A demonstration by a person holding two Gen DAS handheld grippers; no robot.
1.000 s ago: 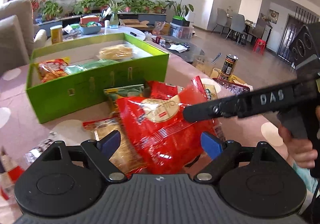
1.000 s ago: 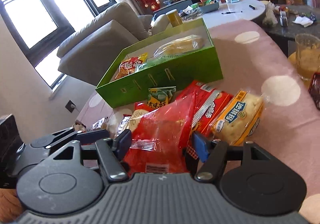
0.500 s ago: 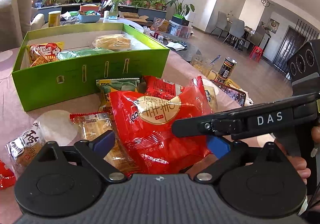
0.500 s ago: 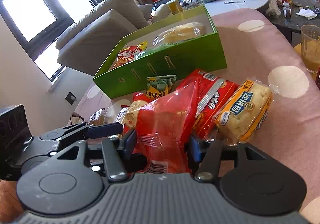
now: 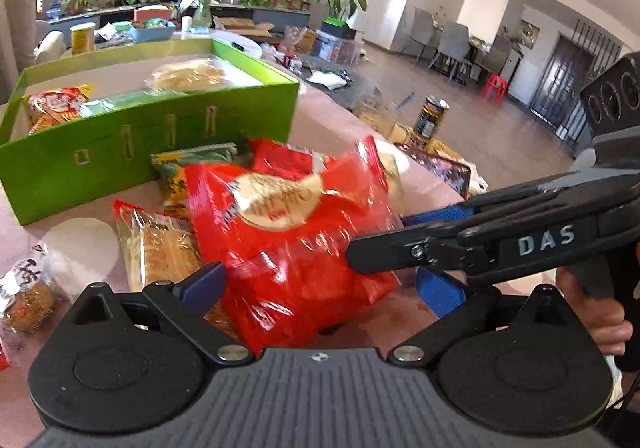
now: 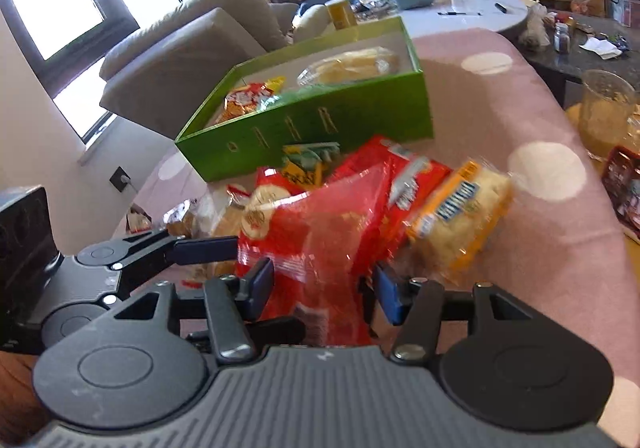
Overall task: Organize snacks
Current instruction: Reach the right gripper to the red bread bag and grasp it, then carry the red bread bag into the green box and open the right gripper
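Observation:
A large red snack bag [image 5: 296,244] stands on the pink dotted tablecloth in front of a green box [image 5: 132,144]. My left gripper [image 5: 320,284] is open, its blue pads either side of the bag's near end. My right gripper [image 6: 324,284] is shut on the same red bag [image 6: 320,248] and lifts its edge; it also shows in the left wrist view [image 5: 384,244], reaching in from the right. The green box [image 6: 320,120] holds several packets. More packets lie around the bag: a yellow bun pack [image 6: 460,212], a red packet [image 6: 404,176], a noodle pack [image 5: 164,244].
A glass jug [image 6: 604,112] and a can [image 5: 430,116] stand beyond the table's right edge. A sofa [image 6: 192,44] is behind the box. A small snack pack [image 5: 24,284] lies at the far left. A white round table [image 6: 460,12] with clutter stands further back.
My right gripper has closed tighter on the red bag and raised it, so the bag tilts up. My left gripper has stayed open around the bag's near end.

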